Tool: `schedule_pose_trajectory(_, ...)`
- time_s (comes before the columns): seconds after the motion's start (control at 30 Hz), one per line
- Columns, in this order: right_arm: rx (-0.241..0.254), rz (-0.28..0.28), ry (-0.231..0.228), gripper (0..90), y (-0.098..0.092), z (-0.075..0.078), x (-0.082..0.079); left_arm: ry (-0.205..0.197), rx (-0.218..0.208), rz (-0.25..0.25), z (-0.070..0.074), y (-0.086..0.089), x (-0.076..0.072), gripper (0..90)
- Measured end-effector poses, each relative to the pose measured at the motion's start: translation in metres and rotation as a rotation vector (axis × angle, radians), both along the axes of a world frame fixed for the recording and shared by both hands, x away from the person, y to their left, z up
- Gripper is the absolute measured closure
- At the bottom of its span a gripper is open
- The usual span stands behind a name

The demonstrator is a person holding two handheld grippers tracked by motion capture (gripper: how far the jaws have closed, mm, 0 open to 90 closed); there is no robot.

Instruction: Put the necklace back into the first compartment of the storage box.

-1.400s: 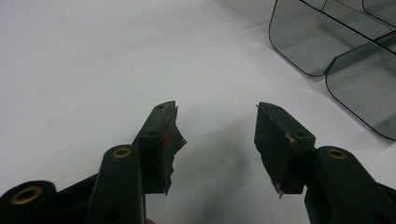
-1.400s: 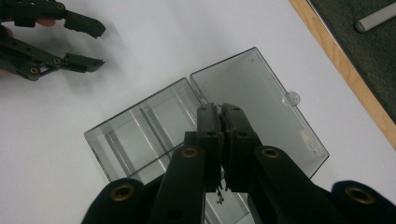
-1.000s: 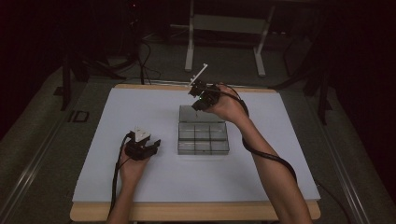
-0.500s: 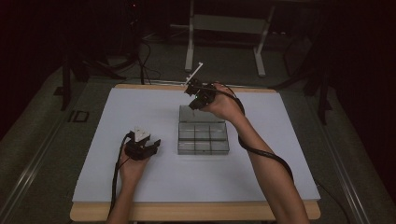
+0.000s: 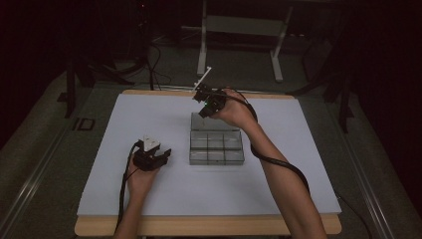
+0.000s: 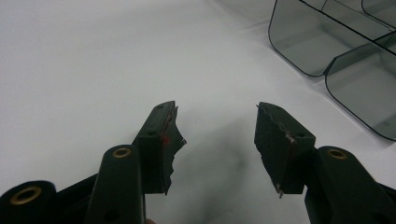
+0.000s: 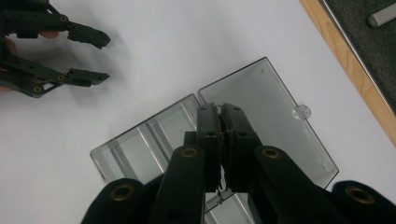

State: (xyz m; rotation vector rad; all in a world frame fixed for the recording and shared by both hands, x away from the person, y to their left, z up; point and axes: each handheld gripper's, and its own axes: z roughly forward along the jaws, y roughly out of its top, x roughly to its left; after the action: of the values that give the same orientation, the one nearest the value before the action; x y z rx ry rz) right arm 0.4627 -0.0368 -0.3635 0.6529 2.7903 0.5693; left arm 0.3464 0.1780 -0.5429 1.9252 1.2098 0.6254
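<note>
A clear plastic compartment box (image 5: pixel 216 148) lies on the white table cover with its lid (image 5: pixel 213 122) folded flat toward the far side. My right gripper (image 5: pixel 204 113) hovers over the lid and hinge. In the right gripper view its jaws (image 7: pixel 219 109) are pressed together above the lid (image 7: pixel 271 121), and I see nothing between them. My left gripper (image 5: pixel 163 158) rests on the cover just left of the box, pointing at it. Its jaws (image 6: pixel 217 126) are wide apart and hold nothing. The box corner (image 6: pixel 345 60) lies ahead of it to the right.
The white cover (image 5: pixel 149 114) spans nearly the whole wooden table, whose far edge (image 7: pixel 345 60) runs close behind the lid. A metal stand (image 5: pixel 239 30) and cables sit on the dark floor beyond. A cable trails from each gripper along the forearm.
My right gripper has drifted slightly to the left above the lid, still shut. The left gripper and the box have stayed put.
</note>
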Motion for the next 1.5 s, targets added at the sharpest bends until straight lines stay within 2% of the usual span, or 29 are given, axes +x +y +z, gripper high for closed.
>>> schedule_pose_trajectory(0.7, -0.037, -0.009, 0.026, 86.9, 0.009, -0.009, 0.004, 0.001, 0.001, 0.000, 0.000, 0.000, 0.000, 49.2)
schedule_pose_trajectory(1.0, -0.082, 0.003, 0.019, 86.8, 0.016, -0.015, 0.002, 0.002, 0.003, -0.001, 0.000, 0.000, 0.000, 49.2)
schedule_pose_trajectory(1.5, -0.103, 0.010, 0.028, 86.8, 0.023, -0.021, 0.001, 0.003, 0.003, -0.002, 0.000, 0.000, 0.000, 49.2)
